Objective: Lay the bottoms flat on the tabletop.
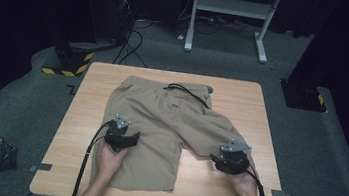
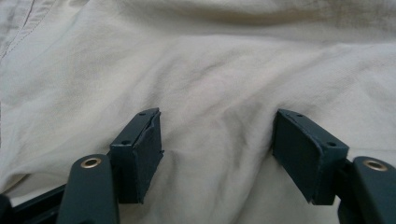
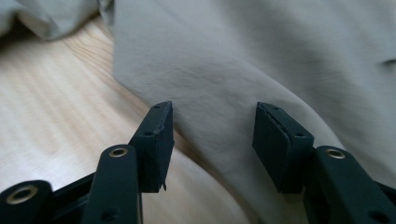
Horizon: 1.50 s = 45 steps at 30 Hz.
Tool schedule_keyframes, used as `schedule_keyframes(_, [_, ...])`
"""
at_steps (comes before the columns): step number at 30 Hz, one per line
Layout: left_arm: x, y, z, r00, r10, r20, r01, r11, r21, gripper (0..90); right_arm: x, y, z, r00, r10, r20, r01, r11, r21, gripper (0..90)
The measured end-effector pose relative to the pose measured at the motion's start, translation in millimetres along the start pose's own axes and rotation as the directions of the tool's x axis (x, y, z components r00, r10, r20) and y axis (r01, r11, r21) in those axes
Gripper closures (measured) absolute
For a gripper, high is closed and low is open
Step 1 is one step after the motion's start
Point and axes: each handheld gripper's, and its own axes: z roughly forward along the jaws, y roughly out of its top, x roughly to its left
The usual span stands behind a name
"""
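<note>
Two forearms come in from the bottom of the high view, each hand holding a claw over a pair of tan shorts (image 1: 159, 126) spread flat on the wooden desk (image 1: 253, 95); the waistband, with its dark drawstring (image 1: 188, 92), lies toward the far edge and the two legs point back toward the person. Left claw (image 1: 130, 138) sits over the left leg of the shorts, near its middle; in the left gripper view its jaws stand released and wide, with a low ridge of cloth (image 2: 219, 140) lying between the pads, which do not press on it. Right claw (image 1: 215, 161) rests at the inner edge of the right leg, just beside bare wood; in the right gripper view its jaws are released too, apart over the hem (image 3: 215, 130), with the fabric edge running between them and the desk (image 3: 60, 107) showing at the left.
</note>
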Motion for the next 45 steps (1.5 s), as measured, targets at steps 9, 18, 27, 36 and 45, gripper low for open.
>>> schedule_keyframes(9, [-0.1, 0.0, 0.0, 1.0000, 0.000, 0.000, 0.000, 1.0000, 0.000, 32.5, 0.7, 9.0, 1.0, 0.9980, -0.047, -0.042, 0.046, 0.998, -0.038, 89.4])
schedule_keyframes(18, [-0.2, 0.0, 0.0, 1.0000, 0.001, -0.001, -0.001, 1.0000, -0.001, 32.5, -16.4, 48.5, -27.0, 0.9999, -0.016, -0.004, 0.015, 0.987, -0.160, 89.4])
schedule_keyframes(27, [-0.2, 0.0, 0.0, 1.0000, 0.002, 0.001, -0.002, 1.0000, -0.001, 32.6, -69.1, 65.2, 34.2, 0.9819, 0.167, 0.090, -0.166, 0.986, -0.020, 88.8])
schedule_keyframes(36, [-0.3, 0.0, -0.1, 1.0000, 0.005, 0.002, -0.005, 1.0000, 0.000, 32.6, -65.8, 57.4, 23.1, 0.9679, 0.224, 0.114, -0.220, 0.974, -0.044, 67.5])
schedule_keyframes(45, [-0.4, 0.0, -0.1, 1.0000, 0.004, 0.001, -0.004, 1.0000, 0.000, 32.6, 2.7, 42.1, -10.4, 0.9949, 0.016, 0.100, -0.007, 0.996, -0.085, 66.5])
